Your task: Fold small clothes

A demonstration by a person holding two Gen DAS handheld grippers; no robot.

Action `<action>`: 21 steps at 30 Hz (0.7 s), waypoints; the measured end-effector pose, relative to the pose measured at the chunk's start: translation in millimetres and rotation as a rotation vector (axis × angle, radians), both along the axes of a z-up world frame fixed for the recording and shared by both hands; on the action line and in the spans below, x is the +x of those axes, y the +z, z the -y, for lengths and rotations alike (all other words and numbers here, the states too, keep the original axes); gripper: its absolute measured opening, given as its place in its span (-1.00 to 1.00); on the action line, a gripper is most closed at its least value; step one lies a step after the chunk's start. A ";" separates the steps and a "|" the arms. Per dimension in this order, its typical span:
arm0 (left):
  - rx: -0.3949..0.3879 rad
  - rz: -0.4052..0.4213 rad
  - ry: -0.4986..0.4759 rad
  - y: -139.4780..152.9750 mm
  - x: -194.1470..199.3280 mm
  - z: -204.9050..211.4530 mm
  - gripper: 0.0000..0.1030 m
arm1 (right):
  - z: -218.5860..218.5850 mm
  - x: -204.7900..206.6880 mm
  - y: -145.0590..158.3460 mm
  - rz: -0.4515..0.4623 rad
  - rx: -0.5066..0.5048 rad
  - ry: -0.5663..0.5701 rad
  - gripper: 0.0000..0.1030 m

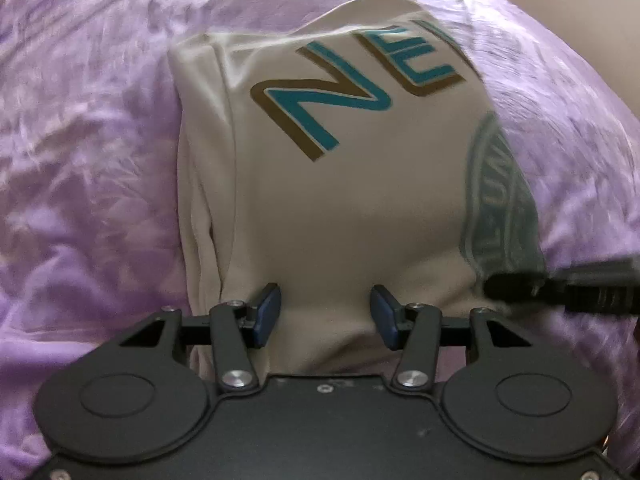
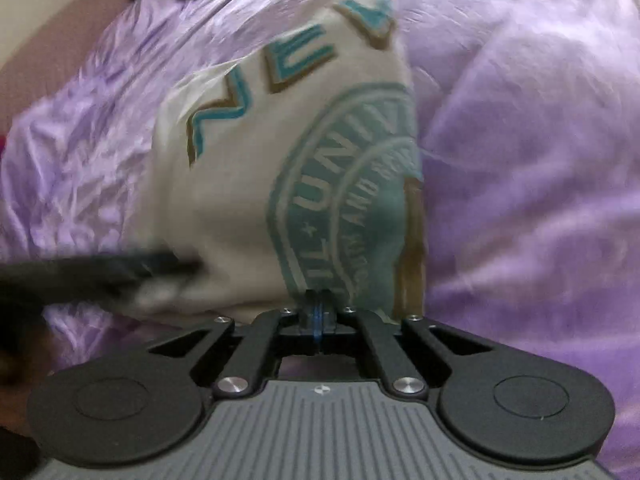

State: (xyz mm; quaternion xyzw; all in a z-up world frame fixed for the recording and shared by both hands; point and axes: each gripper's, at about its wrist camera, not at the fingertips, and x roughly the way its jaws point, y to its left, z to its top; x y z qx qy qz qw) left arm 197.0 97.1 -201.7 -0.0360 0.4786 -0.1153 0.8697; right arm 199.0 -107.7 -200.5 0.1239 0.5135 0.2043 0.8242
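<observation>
Shirt partly folded, sides tucked; right gripper pinches its near edge, left gripper spread wide; final fold pending.

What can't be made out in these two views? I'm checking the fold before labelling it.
- Shirt lettering: cut by the fold, both views.
- Round crest: blurred, partly folded under.
- Right gripper: jaws together at the near hem; cloth between them unclear.
- Left gripper: open; near hem hidden behind it.
- Purple bedspread: far objects blurred.
</observation>
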 end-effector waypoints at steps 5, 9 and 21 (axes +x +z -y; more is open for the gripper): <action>-0.006 -0.074 -0.008 8.1 -12.2 -12.2 0.01 | 4.2 -5.3 13.8 -0.014 -0.038 0.030 -1.00; -0.008 -0.028 -0.001 42.2 -6.4 -14.3 0.01 | -2.4 -11.9 56.6 0.145 -0.123 0.083 -0.90; 0.039 -0.039 0.201 -0.4 42.2 -21.3 0.23 | -6.1 36.9 8.9 0.194 -0.175 0.001 -1.00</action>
